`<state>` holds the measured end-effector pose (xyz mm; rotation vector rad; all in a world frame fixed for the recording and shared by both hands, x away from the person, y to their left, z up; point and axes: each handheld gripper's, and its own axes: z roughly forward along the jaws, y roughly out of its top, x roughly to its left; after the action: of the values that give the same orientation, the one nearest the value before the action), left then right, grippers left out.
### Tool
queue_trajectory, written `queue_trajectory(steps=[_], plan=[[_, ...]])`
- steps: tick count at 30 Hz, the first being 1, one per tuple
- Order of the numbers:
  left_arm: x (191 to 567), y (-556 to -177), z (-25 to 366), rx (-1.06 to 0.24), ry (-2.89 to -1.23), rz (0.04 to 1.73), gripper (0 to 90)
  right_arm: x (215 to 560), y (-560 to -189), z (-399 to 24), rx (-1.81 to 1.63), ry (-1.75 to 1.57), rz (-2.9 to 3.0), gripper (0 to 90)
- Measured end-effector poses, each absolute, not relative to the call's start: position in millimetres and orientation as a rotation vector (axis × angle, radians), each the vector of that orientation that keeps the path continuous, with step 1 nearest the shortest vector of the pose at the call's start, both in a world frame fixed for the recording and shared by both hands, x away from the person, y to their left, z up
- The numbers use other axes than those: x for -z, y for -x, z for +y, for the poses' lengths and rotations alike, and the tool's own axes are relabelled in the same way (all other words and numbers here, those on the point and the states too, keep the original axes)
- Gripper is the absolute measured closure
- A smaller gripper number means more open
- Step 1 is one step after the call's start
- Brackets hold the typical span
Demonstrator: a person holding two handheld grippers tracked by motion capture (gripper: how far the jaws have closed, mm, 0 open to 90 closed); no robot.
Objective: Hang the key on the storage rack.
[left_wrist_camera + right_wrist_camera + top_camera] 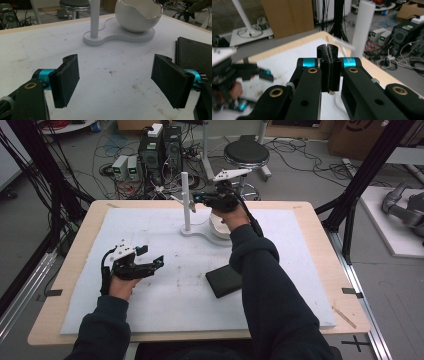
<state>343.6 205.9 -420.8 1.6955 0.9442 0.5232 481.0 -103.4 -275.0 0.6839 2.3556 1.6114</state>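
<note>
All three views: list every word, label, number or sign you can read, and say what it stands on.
No text can be read here.
The teal band on the right gripper carries dark print, too blurred to read.
The bench units behind the table show green lit displays, too small to read.
The cardboard box on the floor bears a dark mark, cut off and illegible.

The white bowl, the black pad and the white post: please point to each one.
white bowl (pixel 136 18), left gripper view, on its outer wall.
black pad (pixel 224 281), high view, on the middle of its top face.
white post (pixel 185 202), high view, halfway up its shaft.
</note>
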Motion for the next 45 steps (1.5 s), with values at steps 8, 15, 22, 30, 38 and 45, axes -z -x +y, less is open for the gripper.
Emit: queue_trajectory(steps=[8, 15, 22, 30, 38, 45], plan=[[422, -343, 209, -0.528, -1.696, 0.963, 22.3, 271, -498, -72, -1.581, -0.682, 2.377, 90.0], [422, -342, 211, -0.534, -1.694, 0.969, 22.5, 277, -507, -71, -1.543, -0.777, 2.348, 90.0], [422, -341, 210, -0.542, -1.706, 0.964, 22.9, 285, -511, -73, -1.483, -0.845, 2.331, 88.7], [422, -340, 211, -0.547, -1.707, 0.966, 23.4, 293, -504, -104, -1.417, -0.929, 2.293, 59.0], [421, -340, 209, -0.546, -1.699, 0.964, 23.3, 318, -469, -179, -1.245, -0.890, 2.426, 35.2], [420, -339, 206, -0.552, -1.692, 0.966, 23.8, 366, -422, -242, -1.083, -0.936, 2.455, 28.6]])
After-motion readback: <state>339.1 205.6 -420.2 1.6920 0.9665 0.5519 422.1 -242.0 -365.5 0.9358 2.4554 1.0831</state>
